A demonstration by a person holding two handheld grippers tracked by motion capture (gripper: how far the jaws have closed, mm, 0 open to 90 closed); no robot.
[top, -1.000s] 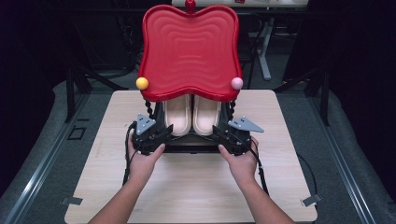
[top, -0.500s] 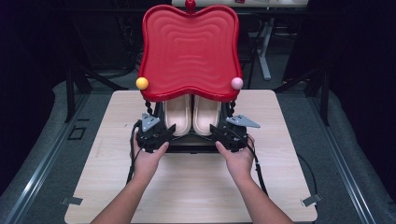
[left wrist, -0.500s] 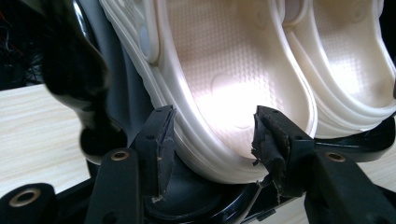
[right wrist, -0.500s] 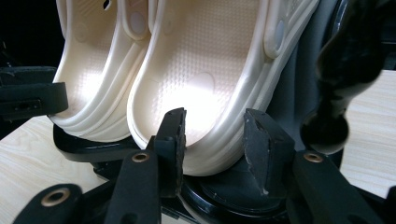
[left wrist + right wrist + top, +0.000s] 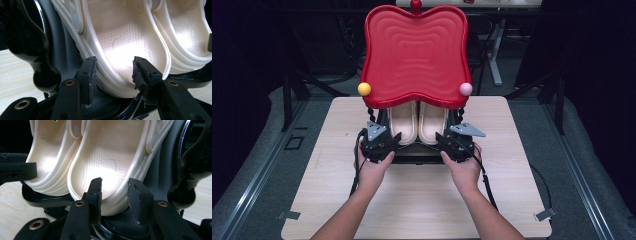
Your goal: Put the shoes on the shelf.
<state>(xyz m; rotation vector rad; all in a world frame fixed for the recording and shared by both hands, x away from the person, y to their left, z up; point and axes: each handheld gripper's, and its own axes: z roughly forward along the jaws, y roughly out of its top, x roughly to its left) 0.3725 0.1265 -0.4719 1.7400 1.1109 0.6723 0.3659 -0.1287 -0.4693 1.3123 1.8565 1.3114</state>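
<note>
Right now your two hands come in from the near edge of the table (image 5: 312, 200), each holding a gripper at the foot of a black stand (image 5: 417, 156).

Your left gripper (image 5: 379, 145) sits at the stand's left front corner. In the left gripper view its jaws straddle the heel rim of the left clog (image 5: 120, 40): one pad lies outside the heel wall, close against it, the other stands over the footbed inside the shoe. The jaws are part open and have just been closing; whether both pads already press on the rim I cannot tell.

Your right gripper (image 5: 454, 145) mirrors it at the right front corner. In the right gripper view its jaws stand astride the heel rim of the right clog (image 5: 110, 157), one pad inside over the footbed, one outside the wall. These jaws are about half open and have also just been closing; again I cannot tell if they pinch the rim.

Both cream clogs stand side by side on the stand, heels toward you, toes tilted up and away, just touching along their inner sides.

Beyond and above them a red wavy-edged tray (image 5: 414, 55) overhangs the shoes, with a yellow ball (image 5: 364, 89) at its left front corner, a pink ball (image 5: 466, 89) at its right, and a red knob (image 5: 415, 4) on its far edge.
</note>
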